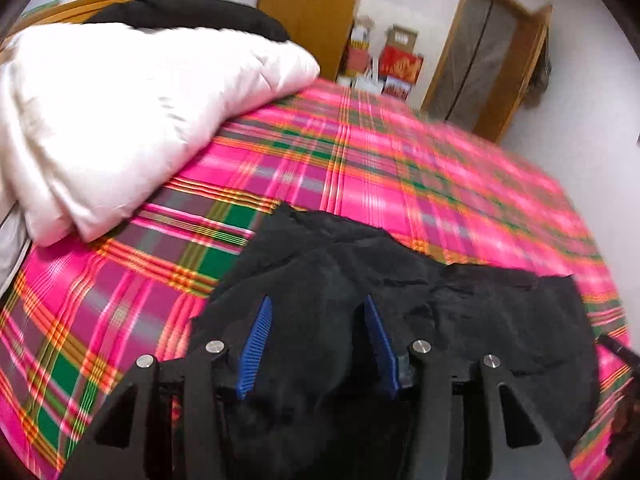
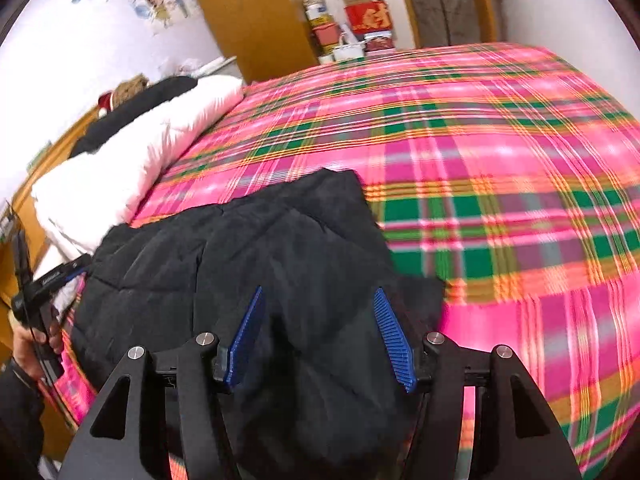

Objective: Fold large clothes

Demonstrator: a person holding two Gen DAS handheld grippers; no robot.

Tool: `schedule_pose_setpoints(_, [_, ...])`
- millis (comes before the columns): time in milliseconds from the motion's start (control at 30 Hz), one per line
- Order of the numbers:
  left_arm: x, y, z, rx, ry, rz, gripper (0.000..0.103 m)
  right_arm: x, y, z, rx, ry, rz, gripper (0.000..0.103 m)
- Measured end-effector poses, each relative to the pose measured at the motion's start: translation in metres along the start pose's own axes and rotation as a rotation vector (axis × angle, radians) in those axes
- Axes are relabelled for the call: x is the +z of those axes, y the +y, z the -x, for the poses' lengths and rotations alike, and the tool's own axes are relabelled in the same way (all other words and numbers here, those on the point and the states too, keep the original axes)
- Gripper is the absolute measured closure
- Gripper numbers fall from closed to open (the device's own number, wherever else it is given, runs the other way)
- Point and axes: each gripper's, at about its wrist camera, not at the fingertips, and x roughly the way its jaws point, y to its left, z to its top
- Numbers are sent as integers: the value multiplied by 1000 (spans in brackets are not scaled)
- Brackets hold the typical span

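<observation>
Left gripper: one, nearest in the left view; blue pads spread apart above the jacket, nothing pinched, released.
Right gripper: one, nearest in the right view; its blue pads also stand apart over the black cloth, released.
Jacket: one, black, quilted in stitched panels, bulky and dull; folded into a thick wad with a squarish far corner and creased top.
Jacket's place: on the bed's near edge, under both grippers; in the left view its far hem runs ragged across the sheet.
Hand: one, at the left edge of the right view, gripping the other gripper's black handle beside the bed's near corner.
Sheet: one, pink plaid with green and orange bands, covering the whole bed.
Duvet: one, white, heaped along the bed's left edge.
Dark cloth: one, black, lying on the duvet's far side.
Boxes: several, red and brown, stacked beyond the bed's far edge; blurred.
</observation>
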Motion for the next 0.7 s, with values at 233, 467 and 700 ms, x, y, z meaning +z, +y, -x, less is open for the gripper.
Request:
schedule_pose_setpoints(233, [1, 5, -44, 37, 42, 31, 44, -3, -14, -46, -59, 56, -7, 46])
schedule_pose_setpoints(467, [0, -5, -31, 87, 19, -4, 44, 0, -11, -39, -67, 62, 0, 46])
schedule_pose_setpoints(700, [-10, -24, 26, 107, -56, -27, 44, -15, -3, 11, -51, -1, 8, 46])
